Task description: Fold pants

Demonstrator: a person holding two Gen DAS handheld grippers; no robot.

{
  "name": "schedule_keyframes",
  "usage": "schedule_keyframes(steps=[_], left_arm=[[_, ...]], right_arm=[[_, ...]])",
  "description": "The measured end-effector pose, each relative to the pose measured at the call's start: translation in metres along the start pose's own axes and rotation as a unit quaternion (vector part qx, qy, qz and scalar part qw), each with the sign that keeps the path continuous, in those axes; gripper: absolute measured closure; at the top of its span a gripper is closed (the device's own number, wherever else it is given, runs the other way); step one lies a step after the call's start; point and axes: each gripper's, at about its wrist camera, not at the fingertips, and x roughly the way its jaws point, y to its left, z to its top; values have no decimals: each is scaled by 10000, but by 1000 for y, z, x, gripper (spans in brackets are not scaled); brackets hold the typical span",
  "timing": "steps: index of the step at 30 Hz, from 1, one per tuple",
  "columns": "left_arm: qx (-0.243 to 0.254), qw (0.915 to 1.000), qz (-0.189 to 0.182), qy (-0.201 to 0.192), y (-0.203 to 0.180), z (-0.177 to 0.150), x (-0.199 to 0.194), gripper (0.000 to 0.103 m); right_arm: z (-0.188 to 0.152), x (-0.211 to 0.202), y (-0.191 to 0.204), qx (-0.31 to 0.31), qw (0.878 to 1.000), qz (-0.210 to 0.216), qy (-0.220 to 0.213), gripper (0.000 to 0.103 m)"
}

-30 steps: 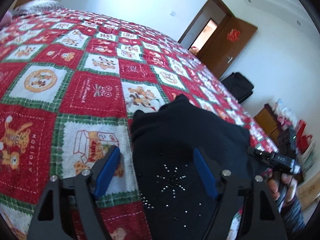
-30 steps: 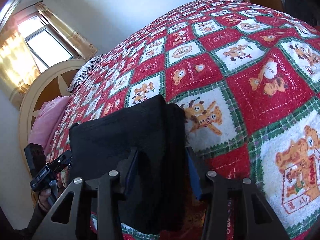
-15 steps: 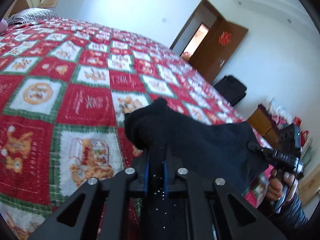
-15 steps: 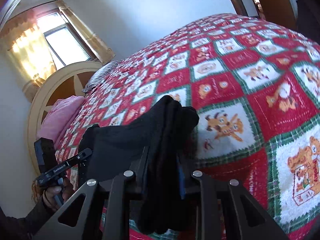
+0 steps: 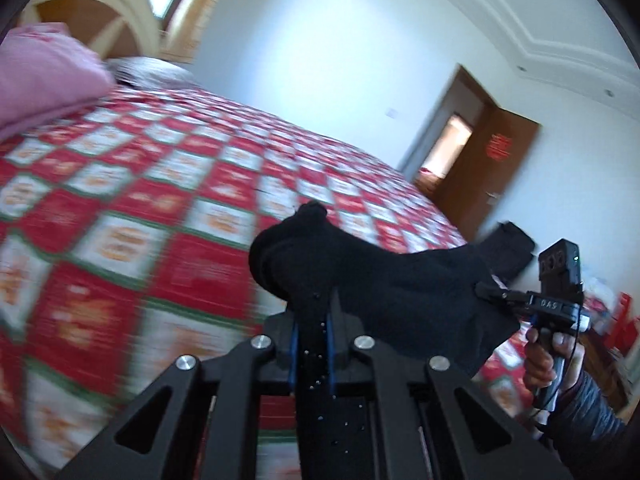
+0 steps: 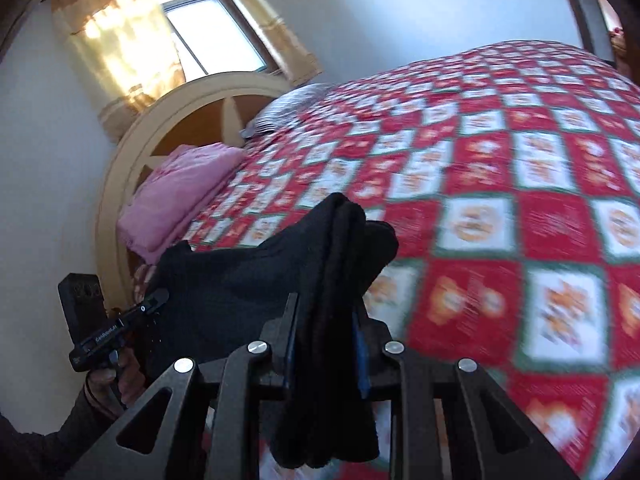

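Left gripper (image 5: 311,350), lower centre of the left wrist view: blue-padded fingers (image 5: 294,354) pinched tight on a bunched edge of the black pants (image 5: 360,276), small studs visible on the cloth between them. Pants span mid-frame toward the right gripper (image 5: 486,291) at right edge, held off the red patchwork quilt (image 5: 160,216). Right wrist view: right gripper (image 6: 326,350) clamped on a thick folded stack of the same fabric, which hangs below the fingers at bottom centre. Left gripper appears at lower left. Pink pillow (image 6: 180,196) by the headboard (image 6: 132,152), left of centre. Quilt heavily blurred.
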Motion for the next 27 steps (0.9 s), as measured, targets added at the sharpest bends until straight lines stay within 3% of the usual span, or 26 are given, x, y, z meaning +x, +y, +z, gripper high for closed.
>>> schedule_keyframes(steps=[4,7,8,9,10,13,17,21,27], left_arm=[[60,9954,931,197,44,-2,14,86],[54,9892,1354,562,64,-18,35,66],[98,9874,1479,548,66,-23,38,55],[143,9873,1521,439,65,-26,37,51],[193,9872,1542,366,62,-29,36,49],[225,9868,1576,308,59,-33,38,42],[123,9868,1575,367,66,-30,29,40],[89,9822,1835,383,66,-31,13,33],[-109,9711,2370,248,48,-39,-18,25]], right_arm=[[3,74,13,37,9990,145,421,79],[-6,107,-3,294,9974,-201,626,74],[-7,110,-9,397,9970,-187,639,70],[-10,111,-19,565,9960,-184,673,60],[-14,110,-30,731,9948,-143,697,52],[-18,99,-43,894,9944,68,566,52],[-18,86,-45,922,9948,-39,424,51],[-22,71,-52,1036,9942,-184,208,49],[-31,31,-39,829,9893,-1201,19,49]])
